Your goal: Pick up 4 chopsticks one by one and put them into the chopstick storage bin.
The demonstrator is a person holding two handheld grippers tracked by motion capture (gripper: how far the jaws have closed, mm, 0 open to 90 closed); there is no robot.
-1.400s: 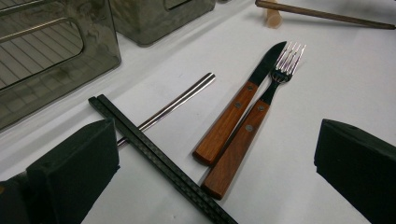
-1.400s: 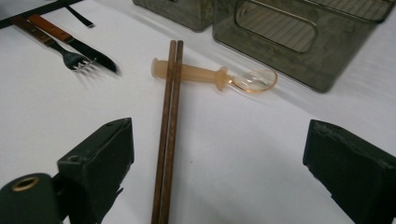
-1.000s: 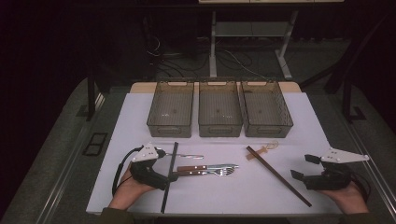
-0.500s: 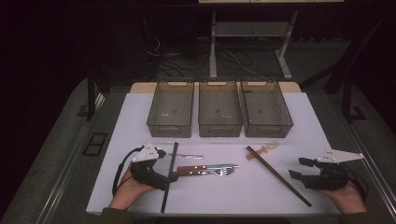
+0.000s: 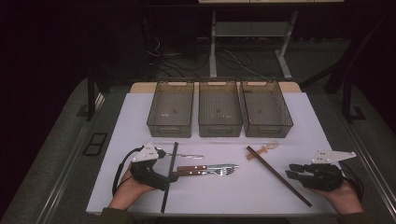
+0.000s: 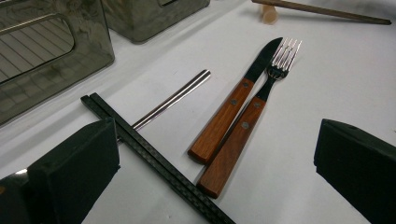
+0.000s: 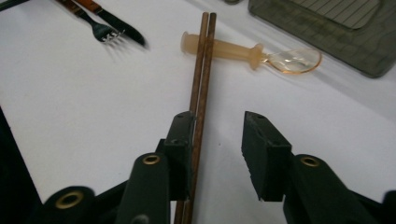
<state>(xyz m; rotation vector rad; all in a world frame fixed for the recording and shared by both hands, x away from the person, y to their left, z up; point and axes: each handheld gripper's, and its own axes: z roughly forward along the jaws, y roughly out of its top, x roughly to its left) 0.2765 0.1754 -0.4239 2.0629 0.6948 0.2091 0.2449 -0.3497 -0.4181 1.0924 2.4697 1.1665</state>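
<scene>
Right tool [image 7: 217,140], jaws just narrowing, still unclamped; brown chopsticks [image 7: 201,70] against its left jaw, long axis running straight ahead.

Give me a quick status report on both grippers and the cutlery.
Left gripper open, knife and fork ahead of it. Right gripper, jaws just been closing, open beside brown chopsticks. Black chopsticks lie across the left gripper's path.

Three bins [image 5: 219,109] in a row at twelve o'clock on the white table [image 5: 135,116], left tongs [image 5: 170,177] at seven beside black chopsticks [image 5: 169,177], knife and fork [image 5: 210,169] near the middle, brown chopsticks [image 5: 278,175] at five, right tongs [image 5: 290,171] just beside them, jaws just closing.
</scene>
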